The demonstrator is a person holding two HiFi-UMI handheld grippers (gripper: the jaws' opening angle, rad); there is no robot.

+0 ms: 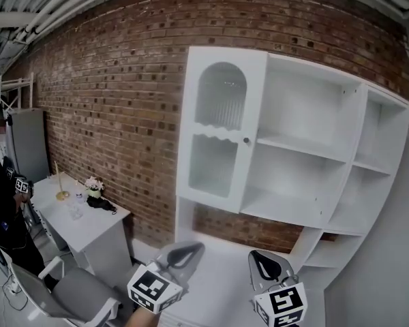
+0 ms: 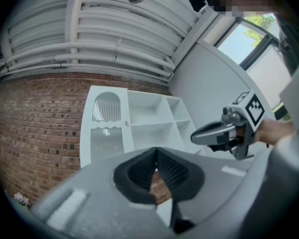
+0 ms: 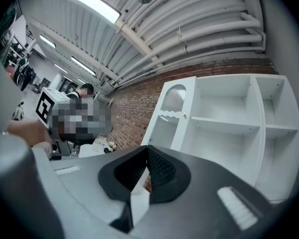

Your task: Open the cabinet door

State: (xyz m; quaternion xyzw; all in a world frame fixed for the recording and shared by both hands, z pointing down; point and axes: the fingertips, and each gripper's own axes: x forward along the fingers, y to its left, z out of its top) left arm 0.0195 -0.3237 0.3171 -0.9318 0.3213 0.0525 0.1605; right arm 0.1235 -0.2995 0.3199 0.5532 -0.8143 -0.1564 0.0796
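A tall white cabinet (image 1: 307,148) stands against the brick wall. Its door (image 1: 218,135), on the left side, has an arched ribbed glass panel and a small knob (image 1: 245,140) on its right edge; it lies flush with the frame. Both grippers are low in the head view, well short of the door and pointing at it. My left gripper (image 1: 191,249) is shut with nothing in it, and my right gripper (image 1: 258,259) is shut and empty too. The door (image 2: 105,128) shows above the left gripper (image 2: 156,152), and the door (image 3: 170,113) above the right gripper (image 3: 147,148).
Open shelves (image 1: 307,145) fill the cabinet to the right of the door. A white counter (image 1: 221,281) lies under it. At the left are a white desk (image 1: 88,227) with flowers (image 1: 93,185), a grey chair (image 1: 75,293) and a person (image 1: 0,210).
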